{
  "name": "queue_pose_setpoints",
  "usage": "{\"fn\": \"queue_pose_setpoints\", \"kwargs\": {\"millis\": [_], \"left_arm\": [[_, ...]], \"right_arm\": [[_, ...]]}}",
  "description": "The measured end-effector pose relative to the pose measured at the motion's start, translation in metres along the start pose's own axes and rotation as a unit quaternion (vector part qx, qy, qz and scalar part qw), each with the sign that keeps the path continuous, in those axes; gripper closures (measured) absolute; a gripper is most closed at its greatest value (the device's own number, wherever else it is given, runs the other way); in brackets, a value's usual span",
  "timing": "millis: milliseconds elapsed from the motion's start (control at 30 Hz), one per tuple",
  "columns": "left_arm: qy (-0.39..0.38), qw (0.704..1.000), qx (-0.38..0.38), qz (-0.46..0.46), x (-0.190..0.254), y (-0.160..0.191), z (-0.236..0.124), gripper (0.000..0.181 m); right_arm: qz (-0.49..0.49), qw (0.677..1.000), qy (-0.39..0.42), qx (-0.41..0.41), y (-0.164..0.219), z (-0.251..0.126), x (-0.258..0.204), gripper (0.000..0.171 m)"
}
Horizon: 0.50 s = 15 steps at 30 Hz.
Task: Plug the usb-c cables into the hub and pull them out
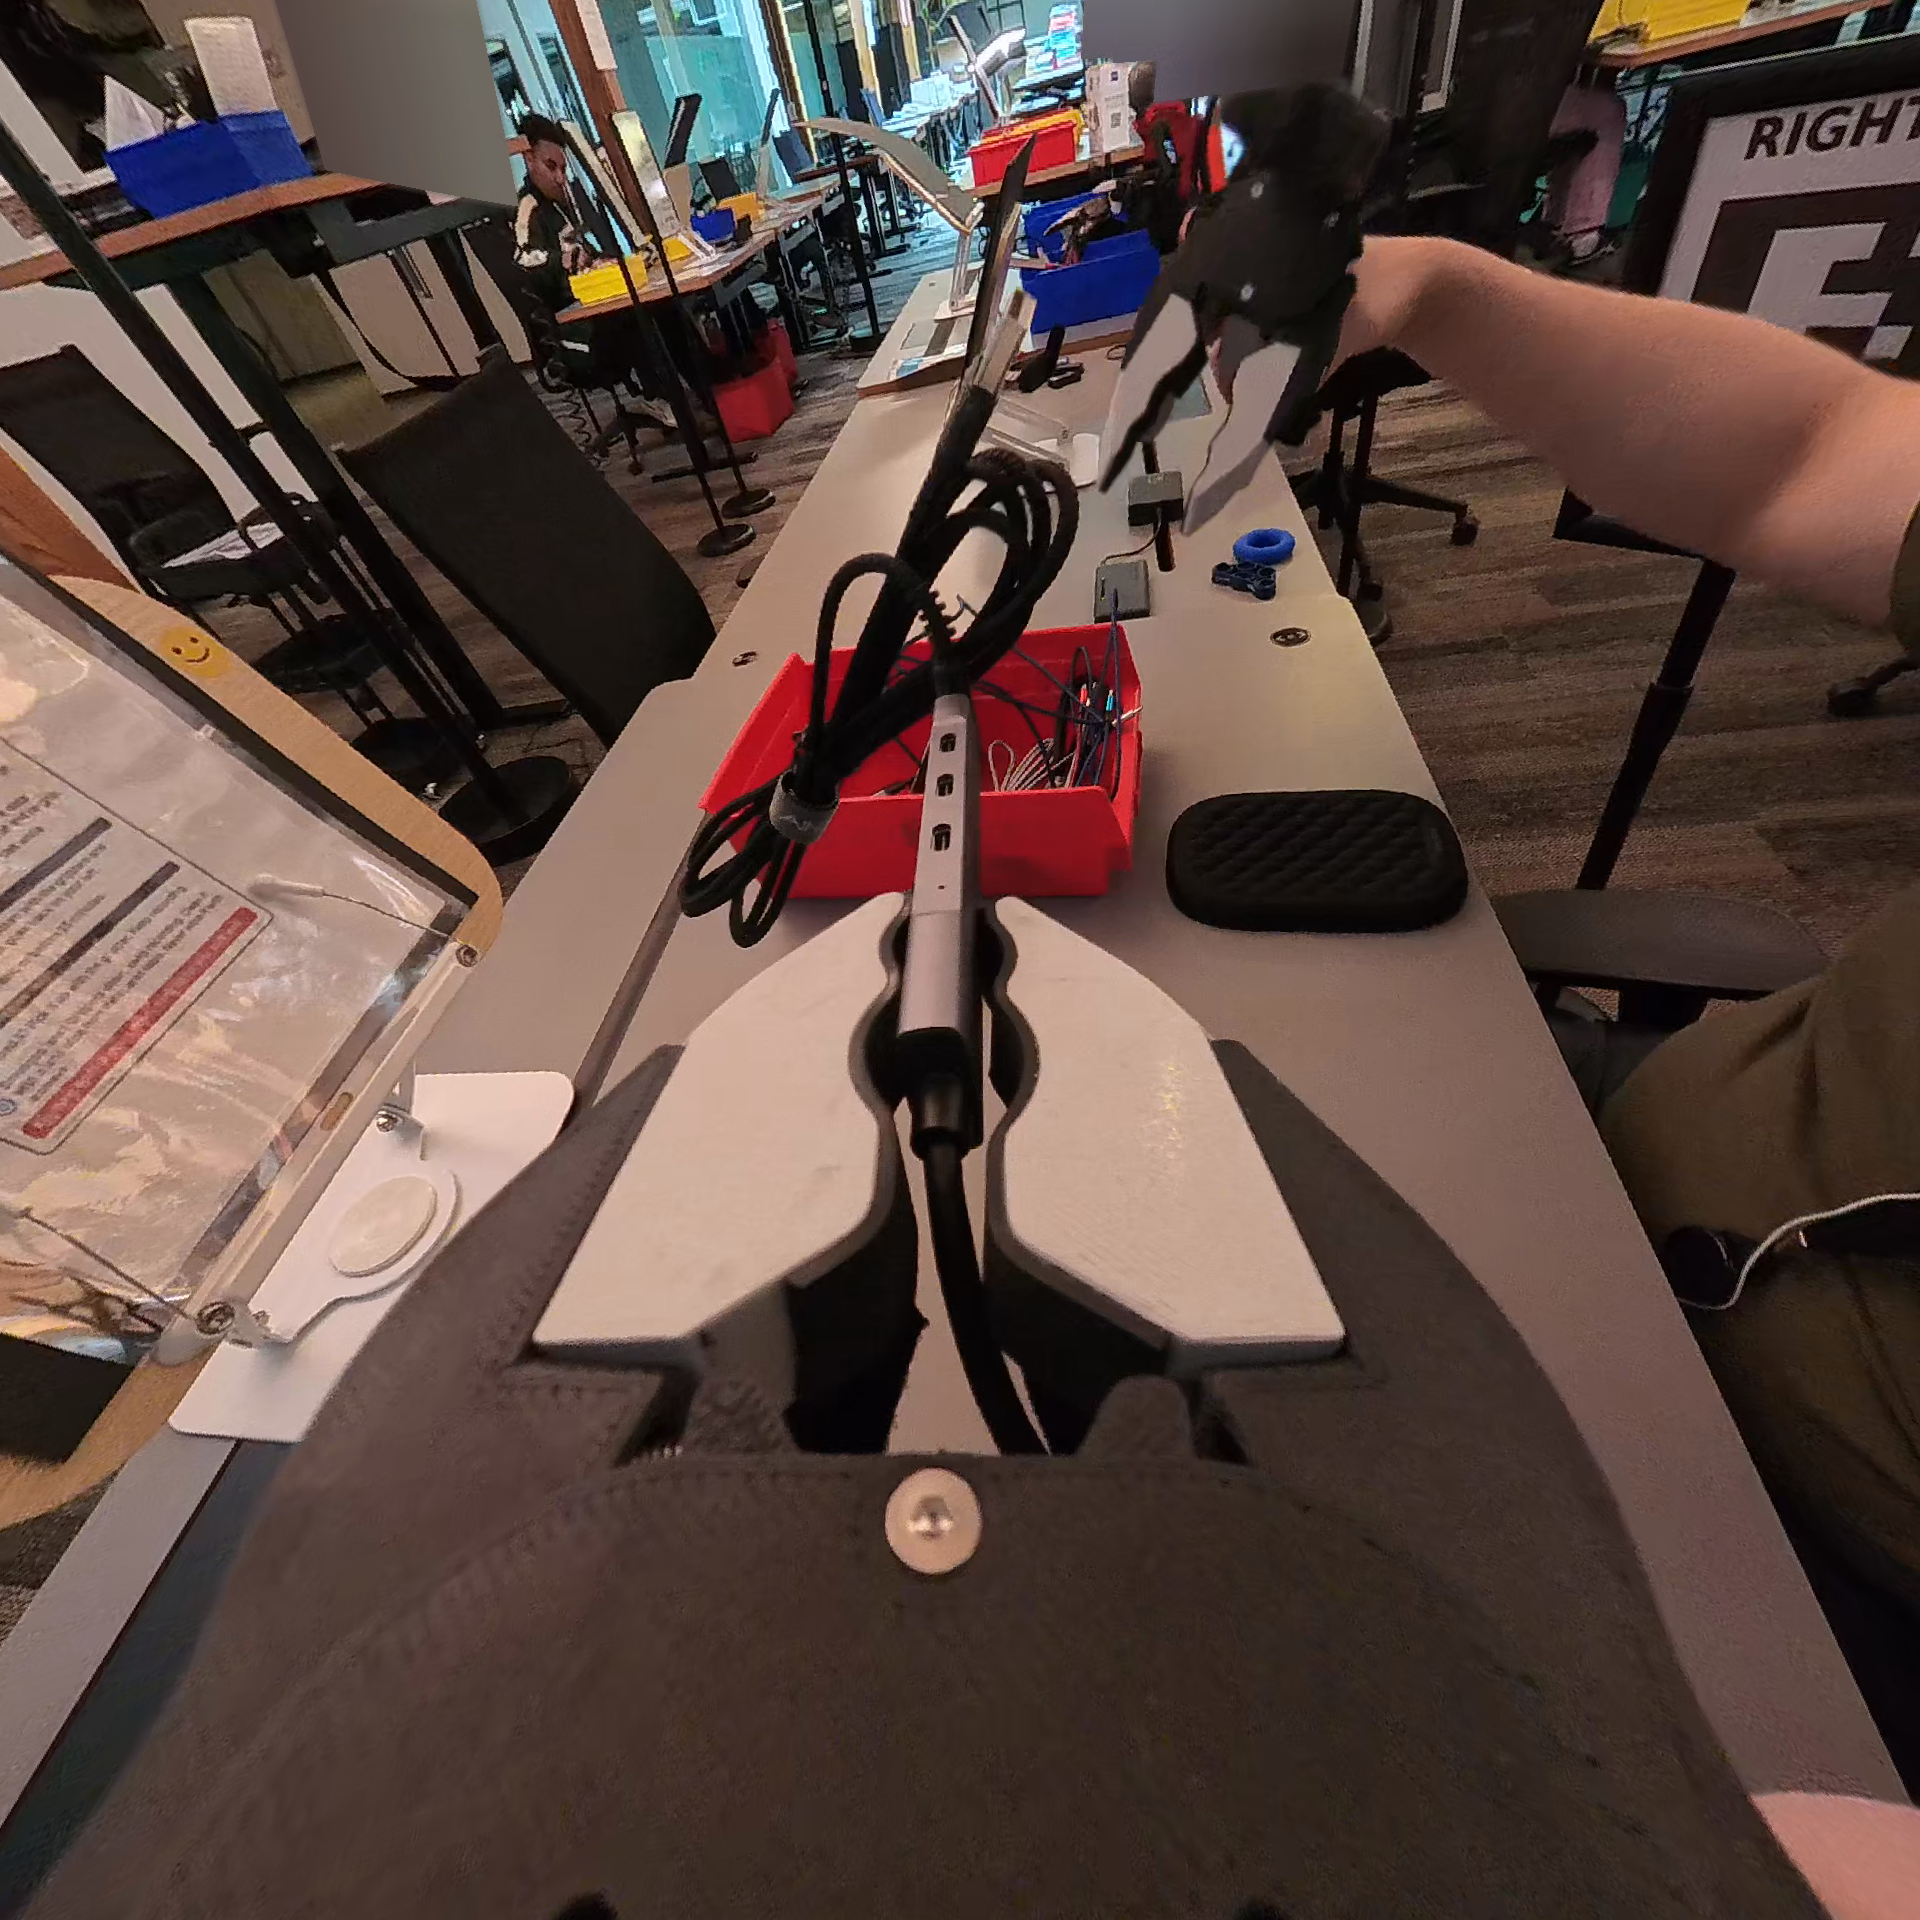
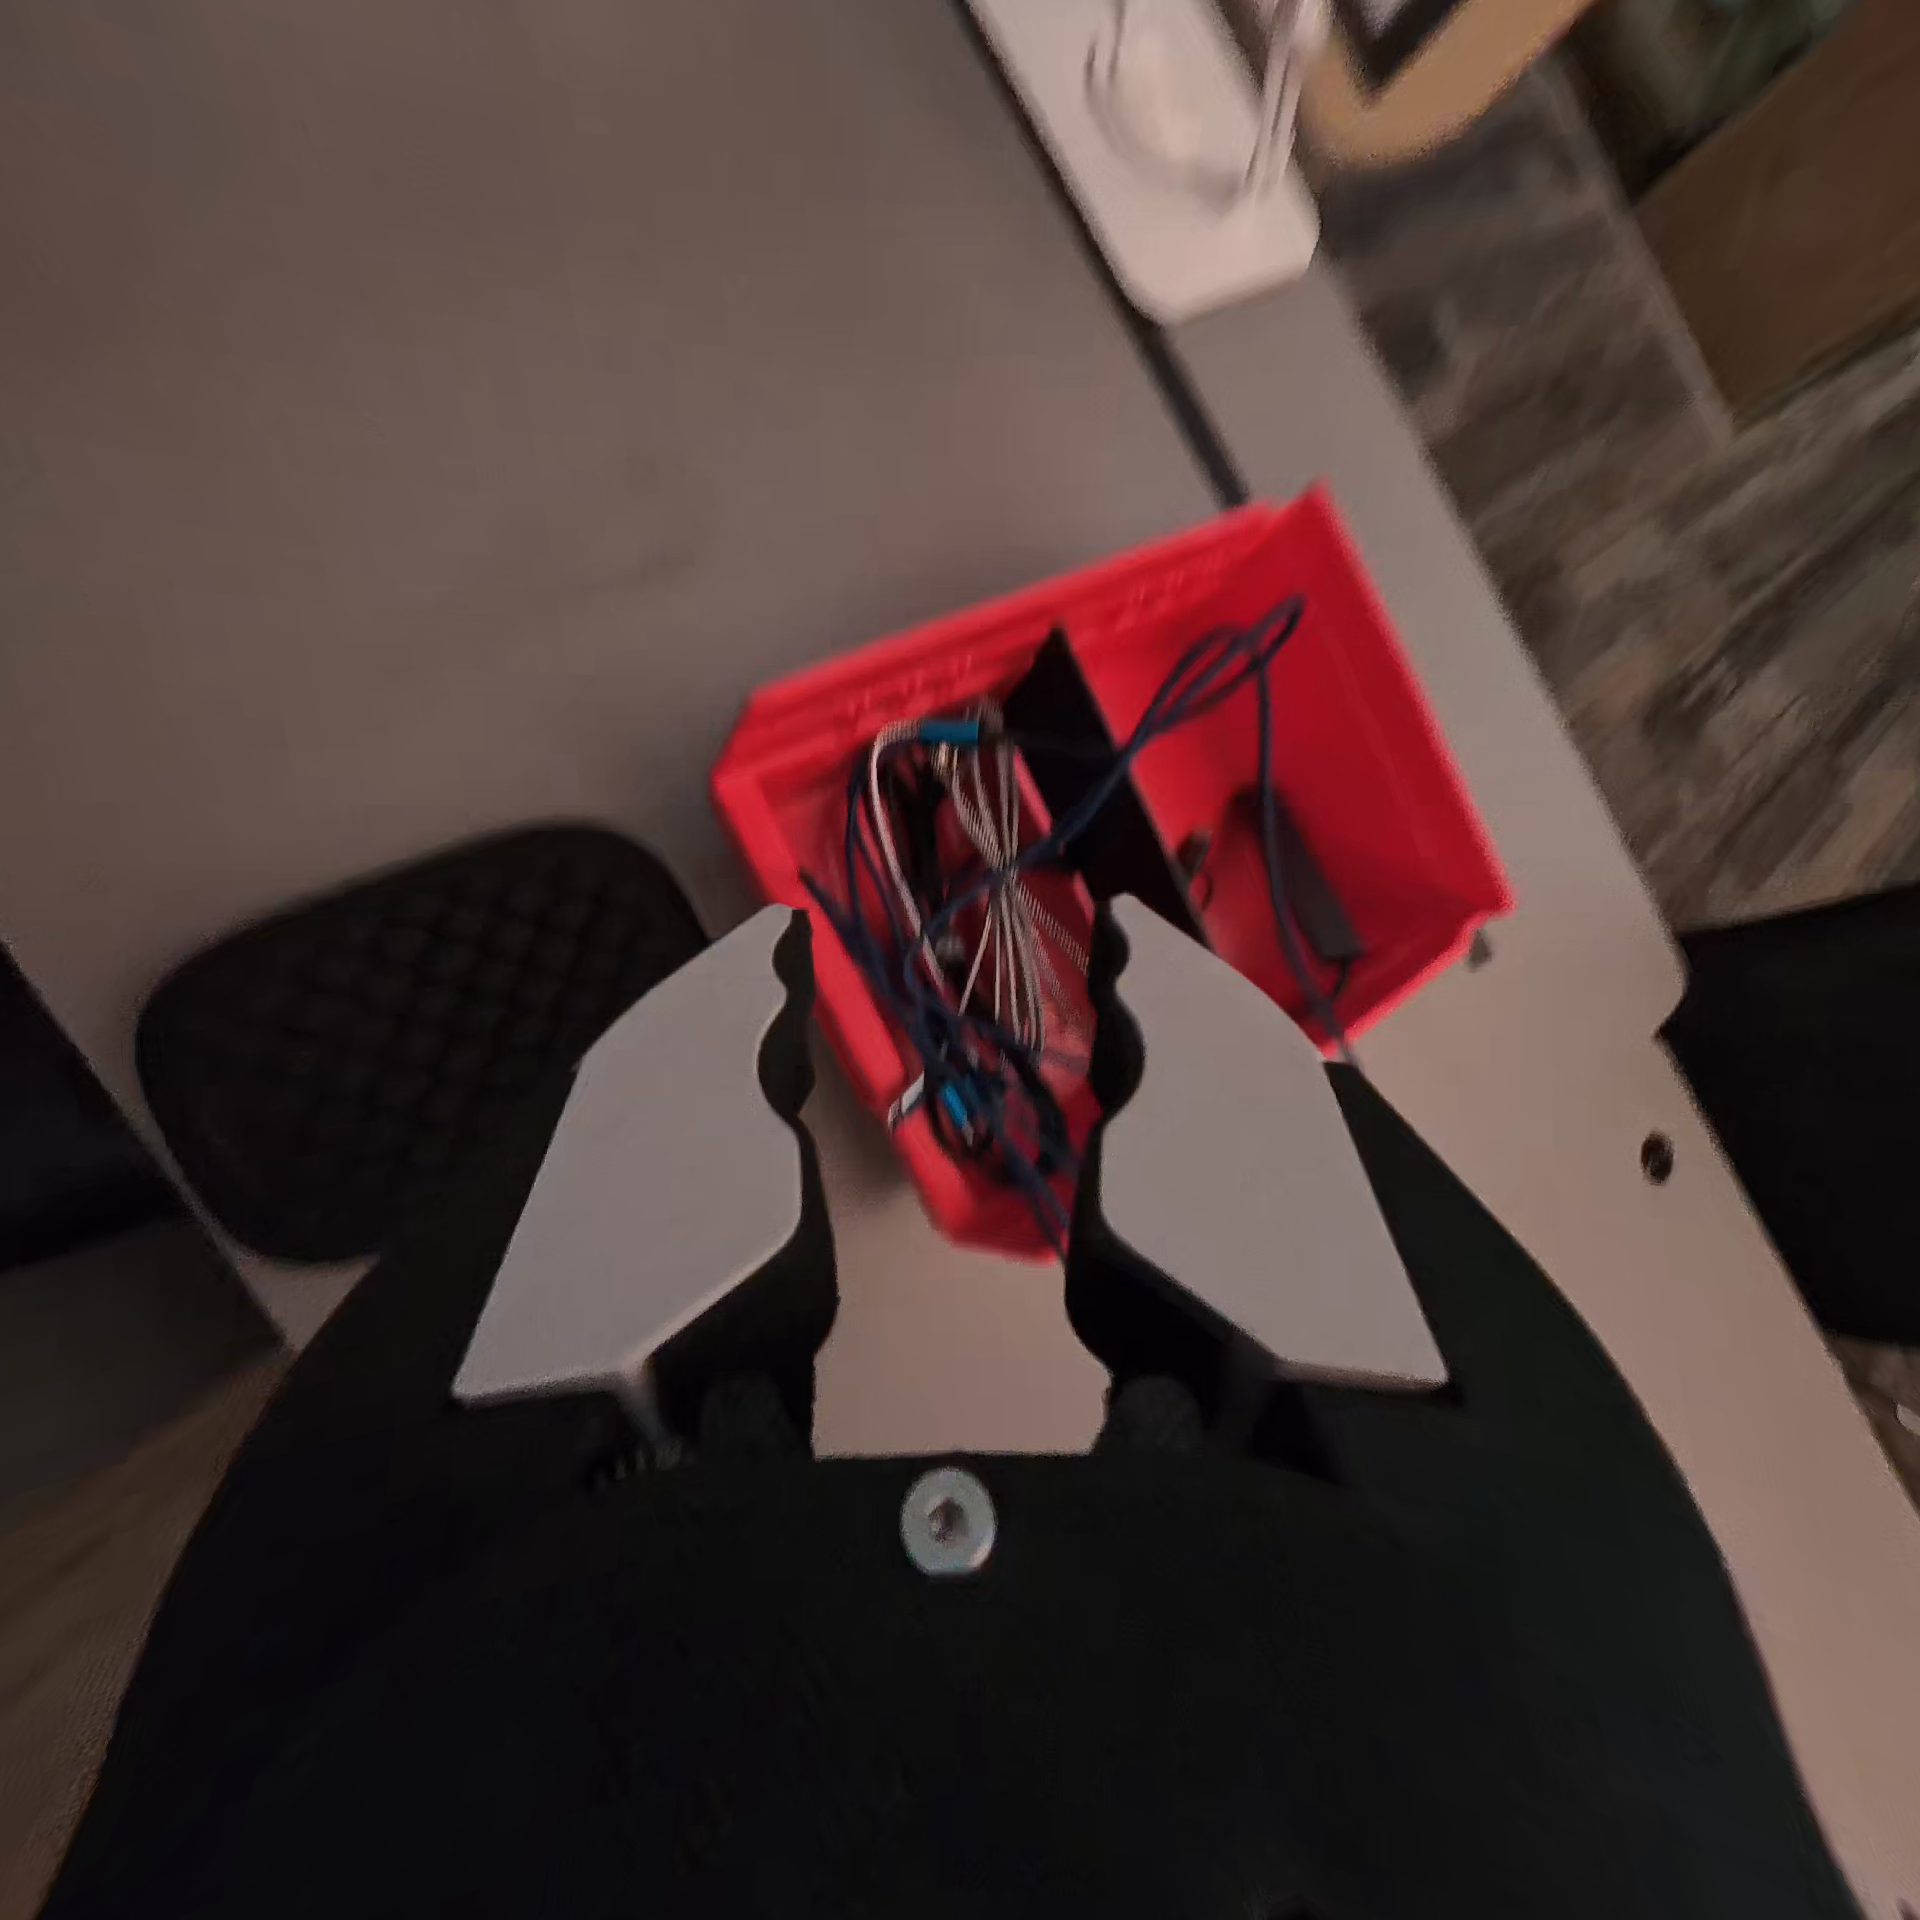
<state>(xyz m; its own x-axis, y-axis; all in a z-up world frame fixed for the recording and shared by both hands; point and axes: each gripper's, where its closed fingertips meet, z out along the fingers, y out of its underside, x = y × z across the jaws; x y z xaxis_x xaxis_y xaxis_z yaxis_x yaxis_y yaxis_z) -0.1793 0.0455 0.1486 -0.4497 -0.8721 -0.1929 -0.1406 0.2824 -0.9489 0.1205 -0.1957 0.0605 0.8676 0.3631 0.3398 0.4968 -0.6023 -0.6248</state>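
My left gripper [image 1: 943,914] is shut on a slim grey hub [image 1: 940,831] and holds it level above the table, its row of side ports facing up. A black cable runs back from the hub between the fingers. A coiled black cable [image 1: 883,665] with a strap hangs from the hub's far end. My right gripper [image 2: 951,914] is open and empty, high above a red bin [image 2: 1299,644] that holds thin blue and silver cables [image 2: 977,935]. In the left wrist view the right gripper [image 1: 1184,468] hangs open over the far table.
The red bin [image 1: 1039,842] sits on the grey table [image 1: 1299,1039], with a black divider inside. A black padded wrist rest [image 1: 1314,857] lies to its right. A clear sign stand [image 1: 208,987] is at the left. Small black boxes and blue parts [image 1: 1257,561] lie farther back. Some 40 cm of space lies between my two pairs of fingers.
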Motion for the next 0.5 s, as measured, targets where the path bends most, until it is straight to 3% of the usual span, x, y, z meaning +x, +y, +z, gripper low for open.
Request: {"fn": "queue_pose_setpoints", "kwargs": {"millis": [133,300,400,500], "left_arm": [[0.015,1.0,0.012,-0.006,0.003,-0.005,0.008,0.173],[0.066,0.994,0.062,-0.059,0.01,-0.021,0.022,0.173],[0.093,0.986,0.099,-0.099,0.011,-0.031,0.032,0.173],[0.119,0.98,0.108,-0.118,0.013,-0.032,0.042,0.173]], "right_arm": [[-0.009,0.986,-0.011,0.168,-0.075,-0.006,-0.016,0.12],[0.037,0.923,-0.15,0.352,-0.17,-0.002,-0.073,0.123],[0.089,0.878,-0.236,0.407,-0.215,0.011,-0.098,0.128],[0.133,0.853,-0.273,0.424,-0.249,0.037,-0.108,0.136]]}}
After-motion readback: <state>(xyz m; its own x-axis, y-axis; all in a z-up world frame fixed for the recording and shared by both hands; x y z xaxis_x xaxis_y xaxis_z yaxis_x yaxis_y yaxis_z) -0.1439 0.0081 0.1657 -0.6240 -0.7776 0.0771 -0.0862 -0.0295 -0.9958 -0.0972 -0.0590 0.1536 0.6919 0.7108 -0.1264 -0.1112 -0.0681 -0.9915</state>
